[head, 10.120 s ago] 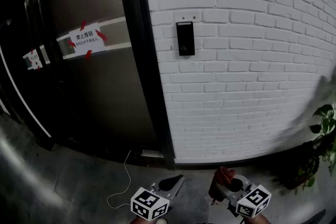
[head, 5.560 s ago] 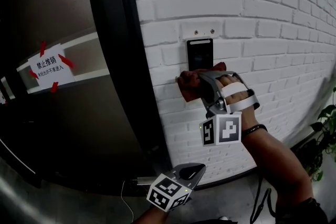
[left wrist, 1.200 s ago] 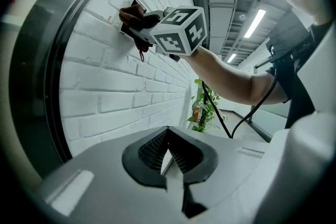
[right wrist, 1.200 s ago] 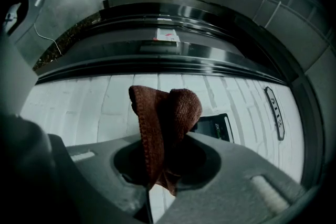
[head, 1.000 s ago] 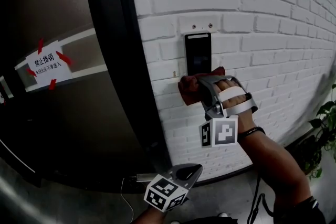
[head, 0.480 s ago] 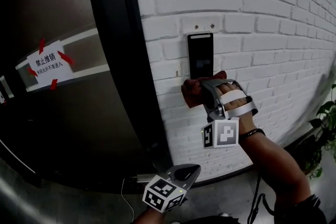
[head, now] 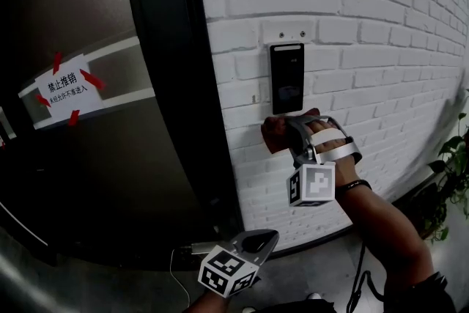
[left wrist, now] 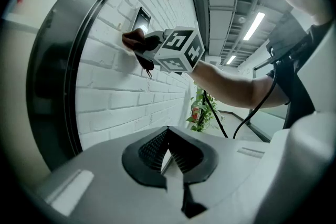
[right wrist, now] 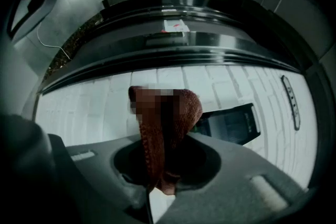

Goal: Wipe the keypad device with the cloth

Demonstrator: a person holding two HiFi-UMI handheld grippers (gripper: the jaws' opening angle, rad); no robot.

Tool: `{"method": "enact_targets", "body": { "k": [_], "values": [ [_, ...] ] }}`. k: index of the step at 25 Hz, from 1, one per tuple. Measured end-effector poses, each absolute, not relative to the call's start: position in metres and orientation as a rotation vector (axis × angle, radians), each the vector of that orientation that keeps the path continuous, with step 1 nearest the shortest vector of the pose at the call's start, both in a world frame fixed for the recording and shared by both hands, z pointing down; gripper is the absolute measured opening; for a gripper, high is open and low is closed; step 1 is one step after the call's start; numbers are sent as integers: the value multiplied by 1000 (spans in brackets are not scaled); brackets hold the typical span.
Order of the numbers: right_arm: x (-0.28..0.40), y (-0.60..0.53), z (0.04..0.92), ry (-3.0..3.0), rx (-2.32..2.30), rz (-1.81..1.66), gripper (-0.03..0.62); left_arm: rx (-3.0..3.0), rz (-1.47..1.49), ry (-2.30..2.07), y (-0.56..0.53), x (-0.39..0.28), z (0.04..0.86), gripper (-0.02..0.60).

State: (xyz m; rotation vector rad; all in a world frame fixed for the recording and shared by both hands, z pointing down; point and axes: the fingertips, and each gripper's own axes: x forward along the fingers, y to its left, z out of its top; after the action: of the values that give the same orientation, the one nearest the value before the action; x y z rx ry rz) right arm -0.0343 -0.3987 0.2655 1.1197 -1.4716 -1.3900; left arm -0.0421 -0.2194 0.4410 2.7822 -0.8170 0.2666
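The keypad device (head: pixel 287 83) is a black upright panel on the white brick wall (head: pixel 381 48). My right gripper (head: pixel 282 132) is shut on a red-brown cloth (head: pixel 275 134), bunched against the bricks just under the keypad's lower edge. In the right gripper view the cloth (right wrist: pixel 165 113) sticks up from the jaws, with the keypad (right wrist: pixel 231 123) right behind it. My left gripper (head: pixel 256 242) hangs low by the floor, shut and holding nothing. From the left gripper view I see the keypad (left wrist: pixel 140 19) and the cloth (left wrist: pixel 134 39) on the wall above.
A dark door with a thick black frame (head: pixel 168 84) stands left of the keypad, with a taped paper sign (head: pixel 69 88) on it. A potted plant (head: pixel 451 157) sits at the right. A thin white cable (head: pixel 176 260) lies on the floor by the door.
The right gripper with the cloth has slid a little down, from the keypad's lower part to just below it. The left gripper has stayed low.
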Motion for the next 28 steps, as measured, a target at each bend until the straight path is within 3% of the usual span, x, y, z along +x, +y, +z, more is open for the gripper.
{"method": "enact_targets", "body": {
  "k": [9,17,23,28],
  "values": [
    [-21,-357,350,-1720,1076,-1064,51,2809,333,-756,-202,-60,463,17],
    [19,-261,421,-2334,1013,-374,51,2778,322,-857,-170,-50,469,17],
    [94,-169,459,-2619,1026,154,51,2732,239,-1048,-133,-15,462,17],
    [159,-112,470,-2680,993,245,51,2668,238,-1177,-83,26,471,17]
  ]
}}
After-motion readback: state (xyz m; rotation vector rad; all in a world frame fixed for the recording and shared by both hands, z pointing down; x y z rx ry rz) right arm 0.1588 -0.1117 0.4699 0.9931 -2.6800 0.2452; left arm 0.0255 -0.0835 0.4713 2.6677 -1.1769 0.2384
